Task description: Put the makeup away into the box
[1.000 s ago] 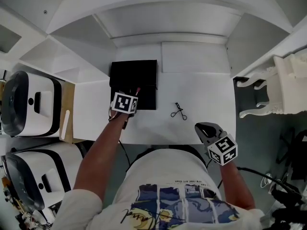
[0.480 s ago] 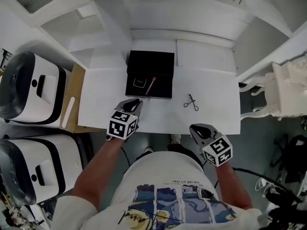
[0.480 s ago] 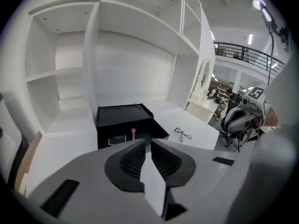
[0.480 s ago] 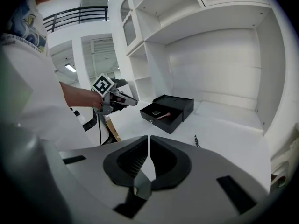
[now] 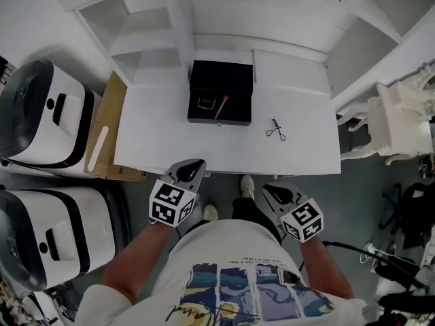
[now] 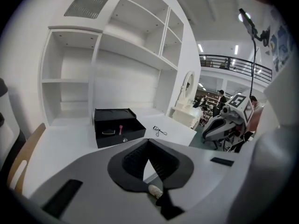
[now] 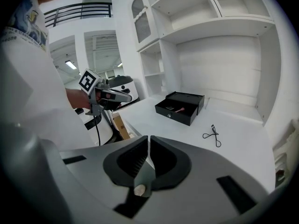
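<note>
An open black box (image 5: pixel 219 102) stands at the back of the white table (image 5: pixel 163 148). A pink brush (image 5: pixel 221 105) and a small compact (image 5: pixel 202 103) lie inside it. A black eyelash curler (image 5: pixel 275 130) lies on the table to the right of the box. My left gripper (image 5: pixel 197 163) is shut and empty, hanging just off the table's near edge. My right gripper (image 5: pixel 268 190) is also shut and empty, below that edge. The left gripper view shows the box (image 6: pixel 117 125), the curler (image 6: pixel 160 132) and its own closed tips (image 6: pixel 148 140). The right gripper view shows the box (image 7: pixel 180 107) and the curler (image 7: pixel 212 134) beyond its tips (image 7: pixel 149 138).
White open shelves (image 5: pixel 156 19) rise behind the table. Two white and black machines (image 5: pixel 41 124) stand at the left, next to a wooden board (image 5: pixel 102 141). An ornate white piece of furniture (image 5: pixel 401 114) is at the right. The person's shoes (image 5: pixel 246 184) show below the table edge.
The left gripper has drawn back from the box to beyond the table's near edge and closed, leaving the pink brush inside. The right gripper has also pulled back.
</note>
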